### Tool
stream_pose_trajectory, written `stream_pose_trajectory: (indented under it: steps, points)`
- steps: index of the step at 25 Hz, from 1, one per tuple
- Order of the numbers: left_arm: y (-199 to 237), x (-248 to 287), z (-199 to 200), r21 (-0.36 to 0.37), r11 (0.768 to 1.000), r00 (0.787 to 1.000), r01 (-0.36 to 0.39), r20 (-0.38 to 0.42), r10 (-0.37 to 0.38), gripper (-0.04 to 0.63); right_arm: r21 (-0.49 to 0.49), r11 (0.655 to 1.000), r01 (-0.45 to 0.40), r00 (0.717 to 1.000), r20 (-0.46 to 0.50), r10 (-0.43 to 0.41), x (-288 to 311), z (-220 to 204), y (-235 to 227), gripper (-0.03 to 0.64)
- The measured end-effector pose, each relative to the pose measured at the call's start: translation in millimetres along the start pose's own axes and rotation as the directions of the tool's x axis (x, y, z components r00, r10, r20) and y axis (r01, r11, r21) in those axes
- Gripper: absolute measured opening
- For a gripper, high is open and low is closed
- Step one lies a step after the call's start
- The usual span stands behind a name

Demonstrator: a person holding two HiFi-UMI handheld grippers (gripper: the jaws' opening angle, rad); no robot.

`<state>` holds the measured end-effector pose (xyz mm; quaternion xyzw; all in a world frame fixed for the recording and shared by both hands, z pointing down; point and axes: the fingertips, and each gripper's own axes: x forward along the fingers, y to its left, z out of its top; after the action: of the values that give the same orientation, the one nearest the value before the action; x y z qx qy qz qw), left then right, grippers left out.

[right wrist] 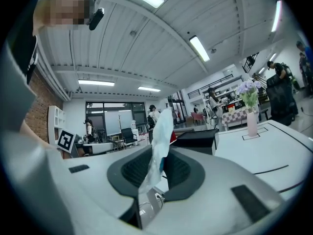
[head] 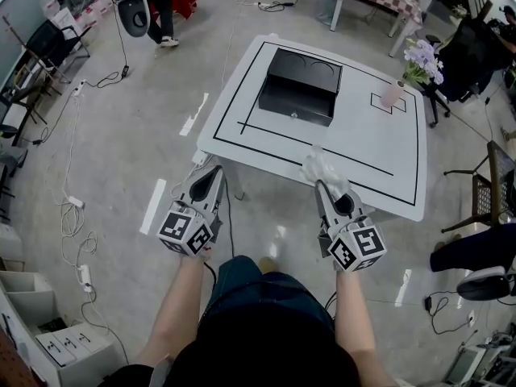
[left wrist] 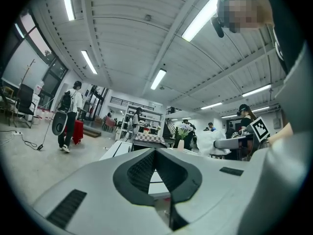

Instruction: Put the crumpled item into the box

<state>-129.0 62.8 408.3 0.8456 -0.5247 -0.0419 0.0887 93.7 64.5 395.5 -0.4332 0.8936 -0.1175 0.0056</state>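
Note:
The crumpled item (head: pixel 323 168) is a white wad of thin plastic or paper. My right gripper (head: pixel 321 186) is shut on it over the near edge of the white table (head: pixel 242 95). In the right gripper view the item (right wrist: pixel 162 129) sticks up from between the pads of that gripper (right wrist: pixel 159 153). The black box (head: pixel 299 87) stands open on the far part of the table, well ahead of the right gripper, and its side shows as the box (right wrist: pixel 195 139). My left gripper (head: pixel 216 172) hovers off the table's near left corner. Its jaws (left wrist: pixel 155 153) are shut with nothing between them.
A pink vase with purple flowers (head: pixel 405 75) stands in a marked square at the table's far right. Black lines frame the tabletop. Cables (head: pixel 74 208) lie on the floor at left, chairs (head: pixel 484 192) stand at right, and a person (head: pixel 161 10) stands far back.

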Motion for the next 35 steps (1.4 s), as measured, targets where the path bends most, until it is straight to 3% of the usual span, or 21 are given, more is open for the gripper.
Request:
stream_pose_trajectory:
  steps: [15,35]
  points:
    - [11.2,11.6,-12.8,-0.004,1.0,0.999,-0.013,-0.044,0.013,0.003,0.03,0.999,-0.016,1.0,-0.018,0.017,18.5,-9.8,-12.5,0.066]
    - [63.2,107.3,-3.5,0.005,0.999,0.998,0.047,-0.034,-0.046,0.003,0.052,0.999,0.01,0.999,-0.039,-0.008,107.9,-1.0,-51.7,0.066]
